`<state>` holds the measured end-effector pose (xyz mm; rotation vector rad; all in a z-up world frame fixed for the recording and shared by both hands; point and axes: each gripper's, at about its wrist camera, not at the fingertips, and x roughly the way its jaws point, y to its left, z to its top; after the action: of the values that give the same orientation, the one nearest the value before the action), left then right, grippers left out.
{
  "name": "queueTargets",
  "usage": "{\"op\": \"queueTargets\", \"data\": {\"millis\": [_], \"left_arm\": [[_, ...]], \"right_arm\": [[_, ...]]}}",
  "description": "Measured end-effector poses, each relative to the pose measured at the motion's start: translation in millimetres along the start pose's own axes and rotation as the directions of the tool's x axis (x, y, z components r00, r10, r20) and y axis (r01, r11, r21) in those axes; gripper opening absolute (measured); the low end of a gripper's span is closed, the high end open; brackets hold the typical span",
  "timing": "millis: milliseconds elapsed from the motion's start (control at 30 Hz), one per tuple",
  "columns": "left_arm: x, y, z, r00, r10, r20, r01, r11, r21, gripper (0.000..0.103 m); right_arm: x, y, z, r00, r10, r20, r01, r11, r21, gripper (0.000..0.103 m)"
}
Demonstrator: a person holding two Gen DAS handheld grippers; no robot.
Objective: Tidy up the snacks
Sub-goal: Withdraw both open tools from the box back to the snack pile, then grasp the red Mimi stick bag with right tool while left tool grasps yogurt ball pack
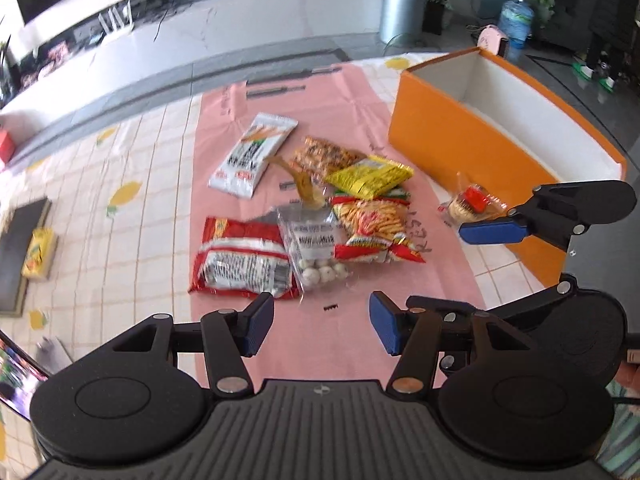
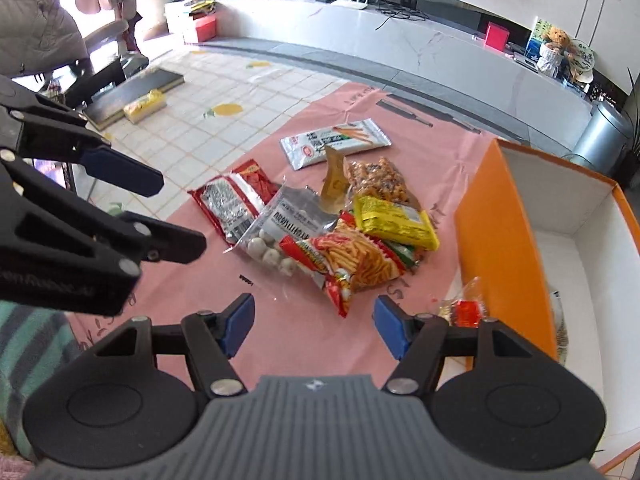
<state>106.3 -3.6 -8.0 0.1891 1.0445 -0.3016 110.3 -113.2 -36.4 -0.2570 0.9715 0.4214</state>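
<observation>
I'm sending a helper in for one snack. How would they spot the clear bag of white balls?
Find the orange box, then the snack pile on the pink mat beside it. The clear bag of white balls lies at the pile's near edge, between the red packet and chips bag; only it shows round white pieces.

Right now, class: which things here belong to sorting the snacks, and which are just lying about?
Belong to the job:
- orange box
- snack packets in a pile
- small wrapped snack beside the box

Just lying about:
- yellow tissue pack
- metal bin
- water bottle
</observation>
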Motion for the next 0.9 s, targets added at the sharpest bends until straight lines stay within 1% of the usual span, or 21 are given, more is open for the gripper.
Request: {"op": "queueTargets", "data": {"millis": [233,367,400,467,567,600,633,667,733,767,800,833,867,900], "left_arm": [[35,15,-3,0.999,-0.034,-0.032,0.031,0.996,-0.079,0.065],[52,21,-2,0.998,-0.044,-0.051,0.040,0.995,-0.088,0.065],[56,23,-3,0.997,-0.045,-0.058,0.040,0.995,-0.090,0.065],[65,26,-5,0.996,-0.052,-0.071,0.045,0.994,-0.097,0.065],[75,29,-6,0.992,-0.097,-0.075,0.088,0.989,-0.120,0.065],[77,29,-7,0.991,-0.111,-0.074,0.101,0.987,-0.124,0.063],[79,29,-7,0.991,-0.116,-0.074,0.106,0.986,-0.127,0.060],[81,28,-7,0.991,-0.116,-0.074,0.106,0.986,-0.126,0.055],[84,28,-7,0.990,-0.120,-0.077,0.110,0.986,-0.125,0.047],[85,28,-7,0.989,-0.127,-0.078,0.117,0.985,-0.125,0.038],[86,28,-7,0.988,-0.134,-0.080,0.123,0.984,-0.125,0.033],[86,28,-7,0.987,-0.136,-0.080,0.126,0.984,-0.124,0.030],[87,27,-7,0.987,-0.135,-0.081,0.125,0.985,-0.121,0.022],[87,27,-8,0.988,-0.131,-0.084,0.121,0.986,-0.119,0.019]], "right_arm": [[35,-9,7,0.998,-0.028,-0.060,0.028,1.000,-0.001,0.064],[52,-15,9,0.996,-0.044,-0.076,0.043,0.999,-0.008,0.063],[56,-17,9,0.996,-0.044,-0.081,0.044,0.999,-0.012,0.061],[64,-20,9,0.995,-0.040,-0.096,0.039,0.999,-0.015,0.054],[73,-20,9,0.994,-0.024,-0.104,0.021,0.999,-0.032,0.048],[74,-19,9,0.995,-0.019,-0.101,0.015,0.999,-0.041,0.045],[76,-18,9,0.995,-0.017,-0.099,0.012,0.999,-0.053,0.036],[77,-17,9,0.995,-0.017,-0.099,0.011,0.998,-0.064,0.025],[80,-17,10,0.994,-0.013,-0.106,0.005,0.997,-0.078,0.016],[80,-17,10,0.994,-0.011,-0.107,0.002,0.996,-0.084,0.015],[80,-16,10,0.994,-0.010,-0.107,0.001,0.996,-0.092,0.014],[80,-16,10,0.994,-0.011,-0.108,-0.001,0.995,-0.104,0.013],[79,-15,10,0.994,-0.011,-0.111,-0.002,0.993,-0.115,0.013],[78,-15,10,0.993,-0.012,-0.114,-0.003,0.992,-0.126,0.013]]}}
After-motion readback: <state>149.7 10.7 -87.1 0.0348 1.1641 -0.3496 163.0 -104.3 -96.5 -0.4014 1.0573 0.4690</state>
